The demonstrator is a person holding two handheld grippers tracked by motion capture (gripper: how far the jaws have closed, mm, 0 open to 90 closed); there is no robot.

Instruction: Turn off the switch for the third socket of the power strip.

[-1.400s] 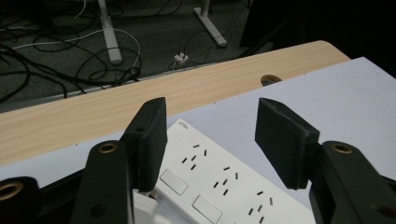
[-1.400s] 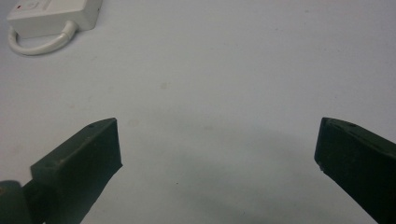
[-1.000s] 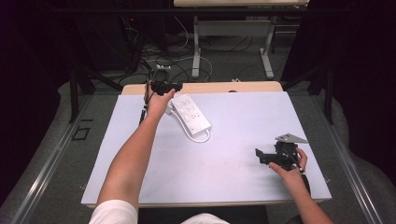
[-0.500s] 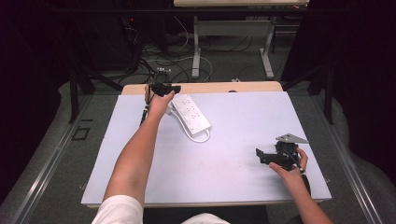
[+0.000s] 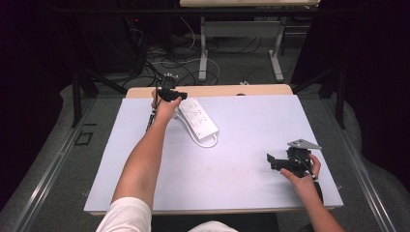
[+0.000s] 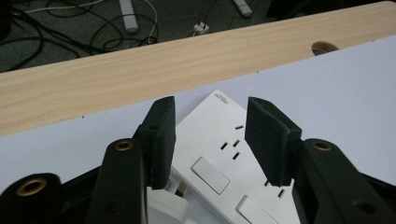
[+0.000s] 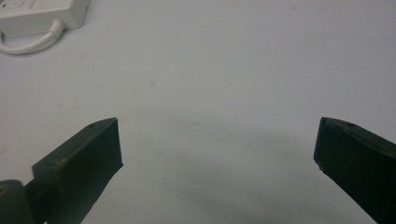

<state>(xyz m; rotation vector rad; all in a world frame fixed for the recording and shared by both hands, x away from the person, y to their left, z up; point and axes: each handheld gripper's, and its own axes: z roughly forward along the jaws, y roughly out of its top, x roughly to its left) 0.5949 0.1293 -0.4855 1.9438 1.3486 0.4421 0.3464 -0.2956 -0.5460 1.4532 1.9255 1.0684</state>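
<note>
High view, worktop: pale lavender rectangular worktop sheet (image 5: 251, 145) lying on a light wood table (image 5: 261, 90) whose far edge peeks out beyond it.
High view, strip: white plastic power strip with sockets and switches (image 5: 199, 116) sits near the far left corner of the worktop, angled, its white cable (image 5: 202, 141) looping off the near end.
High view, left claw: left black two-jaw gripper (image 5: 170, 94) is held out at the far edge, just beside the strip's far end. Can't tell the jaw gap from up here.
High view, right claw: right black two-jaw gripper (image 5: 274, 161) with the grey three-cornered plate on top hangs near the right edge, closer to the near side, well apart from the strip.
Left gripper view: jaws stand moderately apart, nothing between them, hovering over the strip's (image 6: 224, 158) far end; I can't tell if they touch it. A white plug (image 6: 164, 206) shows low down by the left jaw. Wood edge runs across behind.
Right gripper view: jaws spread really wide over bare worktop (image 7: 210, 93), holding nothing. The strip's corner (image 7: 44, 13) and cable loop sit top left.
</note>
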